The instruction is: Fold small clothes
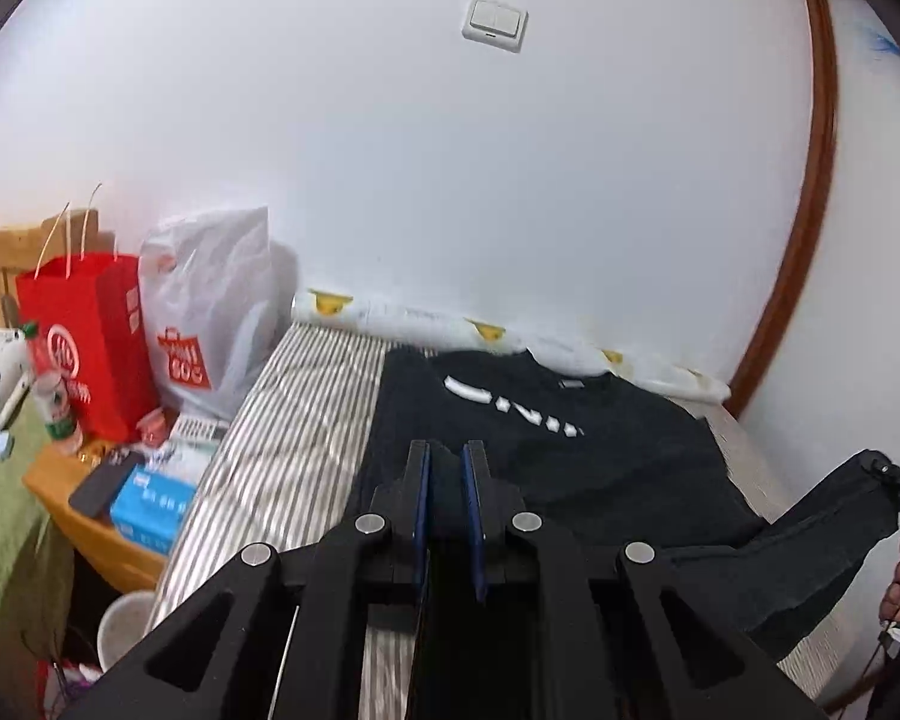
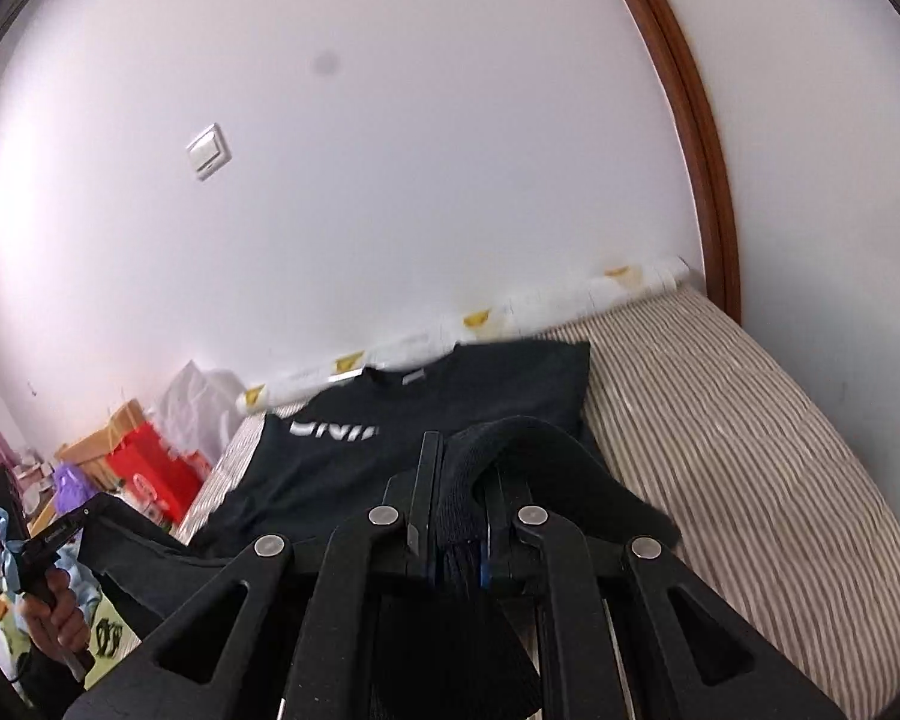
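Striped bed point(image 1: 306, 414): one black T-shirt point(image 1: 546, 456), hem pinched by two tongs.

Black shirt point(image 2: 438, 414) — partly readable "UNI".

T-shirt point(image 1: 546, 450): black, white chest lettering. Mattress cover point(image 2: 750, 420): beige-and-white stripes. Rolled sheet point(image 1: 402, 315) along the wall: white, yellow motifs. Paper bag point(image 1: 84, 336): red, white logo. Plastic bag point(image 1: 210, 306): white, orange-red print. Tissue pack point(image 1: 150, 507): light blue. Door frame point(image 1: 810, 192): reddish-brown. Wall point(image 1: 390, 150) and light switch point(image 1: 495, 24): white.
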Action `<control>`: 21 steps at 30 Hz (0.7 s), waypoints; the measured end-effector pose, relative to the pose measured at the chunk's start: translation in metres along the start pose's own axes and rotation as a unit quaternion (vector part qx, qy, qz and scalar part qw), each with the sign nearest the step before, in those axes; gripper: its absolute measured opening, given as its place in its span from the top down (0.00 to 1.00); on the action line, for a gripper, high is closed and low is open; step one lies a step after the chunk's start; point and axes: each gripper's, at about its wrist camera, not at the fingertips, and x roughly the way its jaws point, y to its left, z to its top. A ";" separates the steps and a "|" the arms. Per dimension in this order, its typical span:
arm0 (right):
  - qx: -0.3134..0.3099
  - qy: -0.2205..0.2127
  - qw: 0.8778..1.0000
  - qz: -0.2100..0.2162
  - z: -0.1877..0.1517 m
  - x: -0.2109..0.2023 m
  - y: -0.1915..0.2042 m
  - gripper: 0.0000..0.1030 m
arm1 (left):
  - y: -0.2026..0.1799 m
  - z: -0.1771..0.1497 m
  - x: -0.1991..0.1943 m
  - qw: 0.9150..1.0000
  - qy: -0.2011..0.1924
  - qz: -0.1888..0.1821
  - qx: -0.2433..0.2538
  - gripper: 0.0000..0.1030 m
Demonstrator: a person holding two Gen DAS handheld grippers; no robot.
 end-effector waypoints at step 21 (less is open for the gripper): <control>0.032 0.025 0.998 -0.053 0.004 0.220 -0.050 0.91 | 0.005 0.003 0.210 0.996 0.039 0.077 0.022 0.89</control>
